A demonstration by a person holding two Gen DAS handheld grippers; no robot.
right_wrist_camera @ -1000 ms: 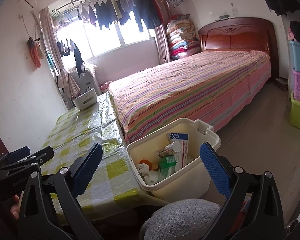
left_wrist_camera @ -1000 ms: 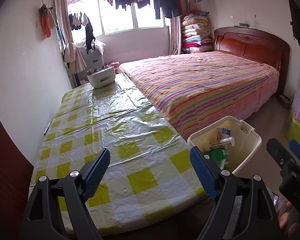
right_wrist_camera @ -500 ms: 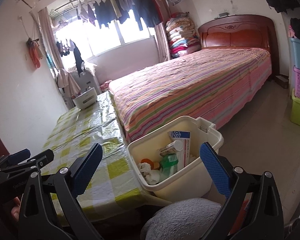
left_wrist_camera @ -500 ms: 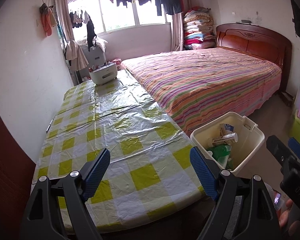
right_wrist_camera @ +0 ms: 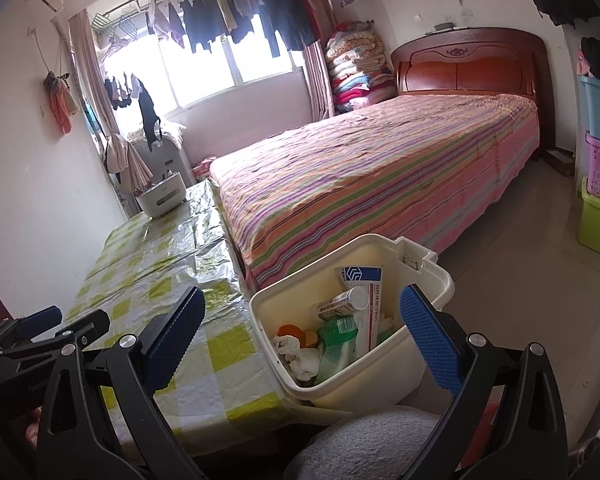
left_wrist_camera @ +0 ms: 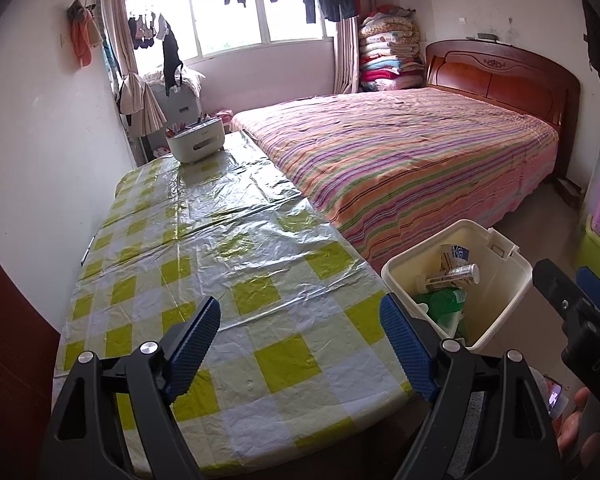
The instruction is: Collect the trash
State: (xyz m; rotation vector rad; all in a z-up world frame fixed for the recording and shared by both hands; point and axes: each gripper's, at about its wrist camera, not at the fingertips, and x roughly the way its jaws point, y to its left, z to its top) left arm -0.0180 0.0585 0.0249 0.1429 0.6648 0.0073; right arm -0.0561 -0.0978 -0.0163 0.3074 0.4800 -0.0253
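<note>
Nearest the right wrist camera, a grey rounded fabric shape [right_wrist_camera: 364, 440] fills the bottom edge and covers the base of the cream plastic waste bin [right_wrist_camera: 428, 280]; what it is cannot be told. The right gripper [right_wrist_camera: 300, 336] hangs just above that bin with its blue-padded jaws spread wide and nothing between them, the bin's open mouth lying between the two pads. Inside the bin sit crumpled white tissues [right_wrist_camera: 296, 356], a green plastic wrapper [right_wrist_camera: 336, 336], a small orange piece [right_wrist_camera: 290, 330], a silver-capped tube [right_wrist_camera: 346, 300] and a white and blue carton [right_wrist_camera: 364, 292]; the lower layers are hidden.

The left gripper [left_wrist_camera: 300, 340] is likewise wide open and holds nothing, over the near end of the table with a yellow-green and white checked plastic cloth [left_wrist_camera: 220, 248]. The bin stands just beside that table's right corner, to the right of the left gripper's right pad, its near wall cut off by the pad.

Farther back, a white oval container [left_wrist_camera: 196, 144] rests at the table's far end, its contents too small to name. Beyond lies the bed with a striped cover [left_wrist_camera: 412, 152].
</note>
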